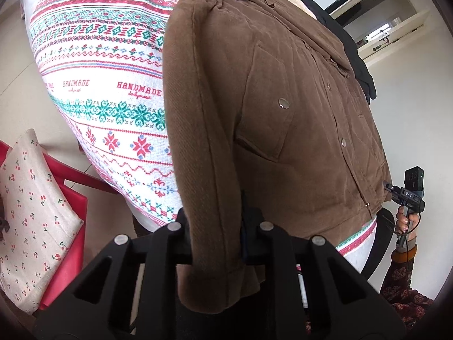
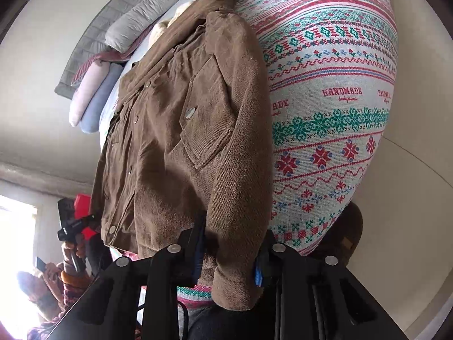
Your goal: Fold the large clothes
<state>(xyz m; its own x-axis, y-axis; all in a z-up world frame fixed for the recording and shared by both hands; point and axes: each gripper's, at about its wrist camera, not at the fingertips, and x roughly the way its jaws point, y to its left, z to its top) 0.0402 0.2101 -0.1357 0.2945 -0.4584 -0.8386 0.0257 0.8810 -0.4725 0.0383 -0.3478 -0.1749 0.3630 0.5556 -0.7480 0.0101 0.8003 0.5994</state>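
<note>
i am early in folding a brown corduroy jacket [image 1: 283,119], which lies front up and buttoned on a bed covered by a cross-stitch patterned sheet [image 1: 107,104]. both sleeves are being taken at the cuff, so the step in hand looks like bringing the sleeves in over the chest.

in the left wrist view, my left gripper [image 1: 218,243] sits at 6 o'clock, its two black fingers closed on the left sleeve cuff [image 1: 215,266]; the sleeve runs up from there toward 12 o'clock along the jacket's side. my right hand [image 1: 405,221] shows at 4 o'clock, wrapped around the handle of the other tool just past the jacket hem.

in the right wrist view, my right gripper [image 2: 230,255] sits at 6 o'clock with the right sleeve cuff [image 2: 232,283] passing between its fingers. they look pinched on the cloth, though the contact itself is partly hidden by the sleeve's bulk. my left hand [image 2: 70,250] holds its tool at 8 o'clock. pillows [image 2: 96,96] are stacked at 10 o'clock beyond the collar.

next, i judge each cuff needs lifting and carrying inward across the front, keeping the thick cloth from slipping out and the sleeve from twisting.

a red chair [image 1: 70,198] with a cherry-print cushion [image 1: 31,221] stands at 8 o'clock in the left wrist view.
</note>
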